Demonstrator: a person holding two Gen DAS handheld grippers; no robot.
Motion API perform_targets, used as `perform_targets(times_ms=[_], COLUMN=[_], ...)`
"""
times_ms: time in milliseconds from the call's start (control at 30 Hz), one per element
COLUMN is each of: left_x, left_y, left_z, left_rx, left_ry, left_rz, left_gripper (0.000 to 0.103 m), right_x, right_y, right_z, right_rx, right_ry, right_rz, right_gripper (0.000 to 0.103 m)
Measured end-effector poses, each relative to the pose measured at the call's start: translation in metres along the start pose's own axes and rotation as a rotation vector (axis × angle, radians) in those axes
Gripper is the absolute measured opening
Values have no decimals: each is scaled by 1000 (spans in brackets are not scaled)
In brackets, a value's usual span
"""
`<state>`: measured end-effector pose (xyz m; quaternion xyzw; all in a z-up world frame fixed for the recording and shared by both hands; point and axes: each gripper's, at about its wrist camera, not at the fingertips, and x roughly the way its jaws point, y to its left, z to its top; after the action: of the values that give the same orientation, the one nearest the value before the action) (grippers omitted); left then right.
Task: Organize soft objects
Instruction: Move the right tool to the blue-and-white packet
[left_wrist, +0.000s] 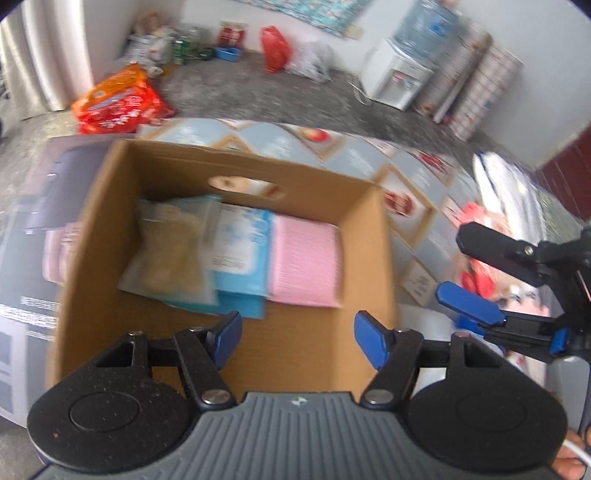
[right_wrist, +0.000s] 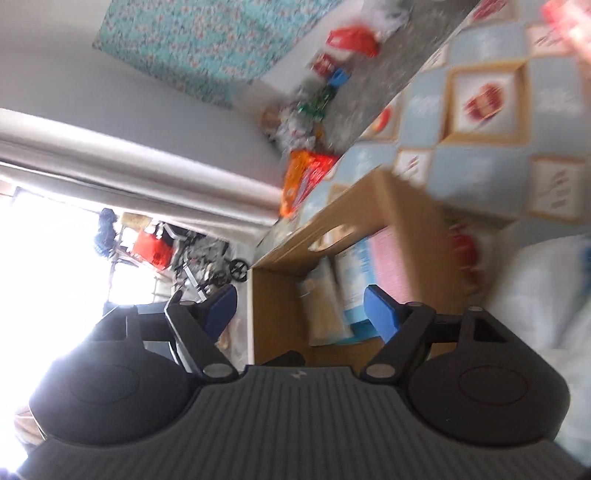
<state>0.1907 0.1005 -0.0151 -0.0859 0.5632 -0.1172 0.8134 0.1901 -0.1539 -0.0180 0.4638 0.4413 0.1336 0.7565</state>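
An open cardboard box (left_wrist: 110, 229) stands on a patterned quilt. Inside it lie a clear bag of beige stuff (left_wrist: 170, 251), a blue-and-white pack (left_wrist: 240, 251) and a pink pack (left_wrist: 304, 264), side by side. My left gripper (left_wrist: 297, 341) hovers over the box's near floor, open, with nothing between its blue pads. To the right of the box my right gripper (left_wrist: 458, 266) is open and empty. In the rolled right wrist view, the right gripper (right_wrist: 301, 308) stands open before the same box (right_wrist: 280, 314) and its packs (right_wrist: 391, 254).
The quilt (left_wrist: 354, 155) with red and blue squares spreads to the right of the box. A white soft bundle (right_wrist: 535, 288) lies beside the box. On the floor sit an orange-red pack (left_wrist: 118, 99), a red bag (left_wrist: 275, 48) and a water dispenser (left_wrist: 397, 70).
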Motion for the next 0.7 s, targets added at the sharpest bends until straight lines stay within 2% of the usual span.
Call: perform_targets(times_ms=[133,367,500,700], left_x=[8,31,50,79], left_y=[-50,-145,-199,-250], left_z=[-10,-25,-36,-47], left_rx=[54,162,225,231], left_ry=[19,53,74,139], left_rz=[-46,-119,-131,-118], left_gripper=[69,69,69,65], right_x=[-60,-154,-198,-221], right_y=[-28,-101,-146,-197], right_z=[5,19,32,53], right_rx=[11,88,132,154], right_ry=[-55,-160,-205,-158], right_rz=[-55,-181,-248,-299], right_gripper=[77,77,77,77])
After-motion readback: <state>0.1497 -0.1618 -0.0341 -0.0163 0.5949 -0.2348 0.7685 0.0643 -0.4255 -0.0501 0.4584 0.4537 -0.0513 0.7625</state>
